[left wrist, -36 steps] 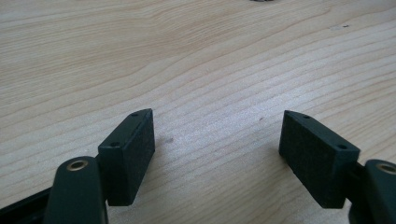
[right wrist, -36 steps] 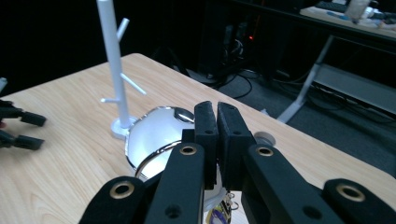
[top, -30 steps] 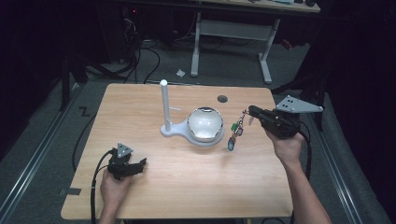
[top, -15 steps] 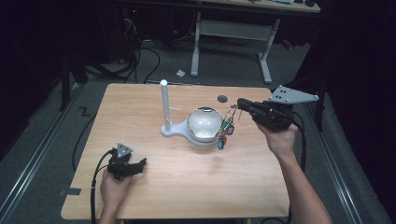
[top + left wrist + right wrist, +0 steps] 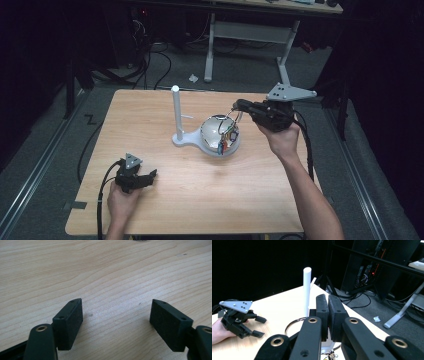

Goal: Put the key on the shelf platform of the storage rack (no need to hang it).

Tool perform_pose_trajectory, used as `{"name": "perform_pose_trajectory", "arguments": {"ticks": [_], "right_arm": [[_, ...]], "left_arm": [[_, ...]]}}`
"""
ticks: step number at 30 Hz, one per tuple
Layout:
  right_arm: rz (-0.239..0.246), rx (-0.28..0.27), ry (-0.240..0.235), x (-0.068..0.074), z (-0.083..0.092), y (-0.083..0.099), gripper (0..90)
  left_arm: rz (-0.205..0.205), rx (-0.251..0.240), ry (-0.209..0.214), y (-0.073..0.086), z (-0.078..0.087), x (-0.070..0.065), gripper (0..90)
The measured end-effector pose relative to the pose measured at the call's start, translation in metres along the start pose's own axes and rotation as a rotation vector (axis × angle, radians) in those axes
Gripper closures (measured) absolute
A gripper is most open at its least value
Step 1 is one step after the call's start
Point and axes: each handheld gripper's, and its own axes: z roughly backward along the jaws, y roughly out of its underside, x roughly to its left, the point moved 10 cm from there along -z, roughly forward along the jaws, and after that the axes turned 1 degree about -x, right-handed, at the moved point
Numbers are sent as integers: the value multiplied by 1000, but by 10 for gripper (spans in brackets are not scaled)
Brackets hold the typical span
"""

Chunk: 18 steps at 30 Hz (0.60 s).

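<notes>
High view: keyring (image 5: 226,131) w/ small colored tags hangs from right gripper (image 5: 242,105), dangling over the white dome (image 5: 214,131) near table (image 5: 200,210) center. Ring + tags sit against the dome's right face; can't tell if touching. Dome sits on a white base (image 5: 182,141) that also carries an upright white post (image 5: 175,110) on its left side, w/ a short peg sticking out partway up.

Right gripper view: jaws pressed together, pads face to face, metal ring (image 5: 294,326) looping out just below/left of them, so clamped on the keyring. Post (image 5: 306,287) stands right behind the jaws. Tags barely visible at bottom edge, too small to read.

Right hand (image 5: 280,137) holds that gripper raised above the table's right-rear area, grey 3-cornered plate on top, cable trailing back along the forearm.

Left gripper (image 5: 148,175) rests low at front-left of table, held by left hand (image 5: 121,200), well apart from dome. Left gripper view: jaws spread wide, nothing between them, bare wood grain underneath. Same gripper (image 5: 258,326) seen far off in right gripper view, jaws apart too.

Bkgd: dark floor w/ cables (image 5: 145,60), white desk legs (image 5: 210,45) behind table.
</notes>
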Motion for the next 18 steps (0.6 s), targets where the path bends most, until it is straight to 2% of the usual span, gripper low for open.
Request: {"name": "perform_pose_trajectory", "arguments": {"ticks": [8,14,15,18], "right_arm": [[-24,-3,24,-11,-21,2,881],[-44,18,47,-18,-34,9,881],[-34,33,63,-21,-39,13,881],[-44,38,65,-23,-42,16,881]], "left_arm": [[-1,1,1,0,0,0,268],[-5,1,4,0,0,0,268],[-8,1,5,0,0,0,268],[2,2,2,0,0,0,268]]}}
